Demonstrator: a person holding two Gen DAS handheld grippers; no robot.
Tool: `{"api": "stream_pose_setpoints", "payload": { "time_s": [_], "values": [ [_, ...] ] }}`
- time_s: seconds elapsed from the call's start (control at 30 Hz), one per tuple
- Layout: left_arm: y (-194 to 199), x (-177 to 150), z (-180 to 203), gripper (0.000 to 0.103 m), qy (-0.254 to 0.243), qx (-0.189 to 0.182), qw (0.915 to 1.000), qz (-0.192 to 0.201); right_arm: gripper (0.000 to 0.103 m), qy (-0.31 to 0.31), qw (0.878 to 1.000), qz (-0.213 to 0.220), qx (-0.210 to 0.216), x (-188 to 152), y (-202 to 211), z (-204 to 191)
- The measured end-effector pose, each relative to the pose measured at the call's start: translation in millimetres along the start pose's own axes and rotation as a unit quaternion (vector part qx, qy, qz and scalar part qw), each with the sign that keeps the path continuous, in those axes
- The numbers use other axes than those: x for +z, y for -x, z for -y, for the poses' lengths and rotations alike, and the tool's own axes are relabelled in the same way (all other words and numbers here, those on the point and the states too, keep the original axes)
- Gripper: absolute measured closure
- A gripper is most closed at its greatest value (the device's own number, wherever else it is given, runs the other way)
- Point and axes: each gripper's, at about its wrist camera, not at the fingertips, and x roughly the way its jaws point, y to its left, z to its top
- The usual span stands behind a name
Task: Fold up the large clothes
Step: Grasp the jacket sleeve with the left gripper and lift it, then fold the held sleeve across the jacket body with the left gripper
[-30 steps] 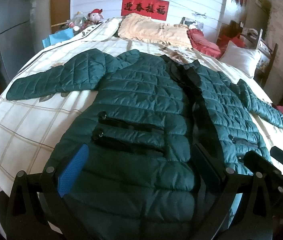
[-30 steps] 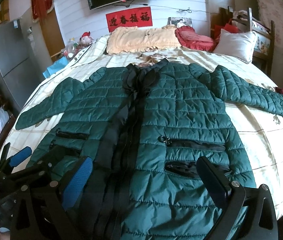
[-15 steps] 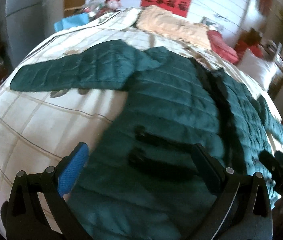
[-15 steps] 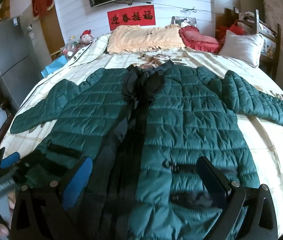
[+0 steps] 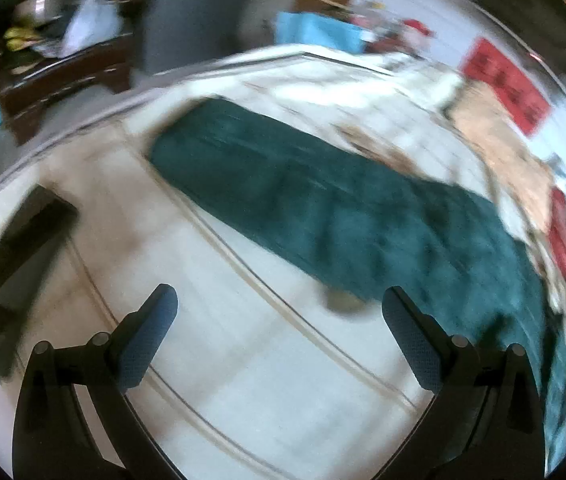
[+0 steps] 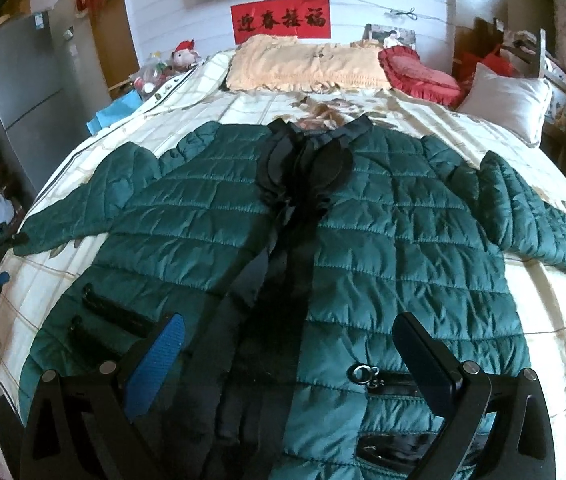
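A: Where does the fold stand?

B: Not begun, I judge. The green quilted jacket (image 6: 363,248) lies flat and face up on the bed (image 6: 539,312), both sleeves stretched out to the sides of its black zip placket, collar toward the pillows.

A: And the grippers?

B: The right gripper (image 6: 289,350) hovers over the jacket's hem, jaws spread wide, holding nothing. The left gripper (image 5: 279,322) points at the left sleeve (image 5: 283,184), jaws also spread and empty, over bare sheet just short of it.

A: Next move?

B: Probably close on that sleeve near the cuff and carry it across the jacket's chest.

A: Anything unclear?

B: The left view is badly smeared; the cuff edge and a dark flat thing beside it on the bed are hard to read. The hem is cut off below.
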Motion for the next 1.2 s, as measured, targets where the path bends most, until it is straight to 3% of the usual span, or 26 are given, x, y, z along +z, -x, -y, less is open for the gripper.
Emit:
{"api": "stream_pose_setpoints", "payload": {
  "time_s": [0.13, 0.23, 0.4, 0.7, 0.77, 0.8, 0.83, 0.9, 0.93, 0.97, 1.03, 1.2],
  "values": [
    [-21, 27, -25, 0.001, 0.035, 0.043, 0.9983, 0.017, 0.000, 0.005, 1.000, -0.012, 0.000, 1, -7, -2],
    [-41, 43, -37, 0.001, 0.056, 0.054, 0.9969, 0.012, 0.000, 0.008, 1.000, -0.017, -0.001, 2, -12, -3],
    [-66, 55, -35, 0.001, 0.050, 0.076, 0.9958, 0.009, 0.000, 0.006, 1.000, -0.026, -0.001, 6, -17, -2],
    [-80, 68, -32, 0.004, 0.057, 0.060, 0.9965, 0.014, 0.000, 0.011, 0.999, -0.029, -0.010, 15, -25, -1],
    [-81, 69, -29, 0.011, 0.048, 0.057, 0.9971, 0.018, 0.000, 0.008, 0.999, -0.031, -0.010, 15, -27, 0],
    [-81, 70, -27, 0.021, 0.041, 0.057, 0.9973, 0.022, 0.000, 0.008, 0.999, -0.033, -0.009, 15, -28, -1],
    [-81, 71, -26, 0.041, 0.036, 0.052, 0.9976, 0.027, 0.000, 0.009, 0.999, -0.034, -0.009, 15, -29, -1],
    [-83, 74, -26, 0.052, 0.036, 0.037, 0.9983, 0.027, 0.000, 0.011, 0.999, -0.038, -0.008, 14, -31, -3],
    [-81, 75, -27, 0.069, 0.041, 0.028, 0.9983, 0.031, 0.000, 0.011, 0.999, -0.039, -0.007, 14, -31, -3],
    [-80, 77, -29, 0.077, 0.046, 0.016, 0.9983, 0.031, 0.000, 0.012, 0.999, -0.039, -0.006, 14, -31, -4],
    [-75, 79, -34, 0.087, 0.065, -0.012, 0.9973, 0.030, 0.000, 0.014, 0.999, -0.039, -0.005, 13, -31, -4],
    [-45, 79, -21, 0.091, 0.052, -0.055, 0.9958, 0.051, 0.000, 0.011, 0.999, -0.040, -0.003, 12, -31, -3]
  ]
}}
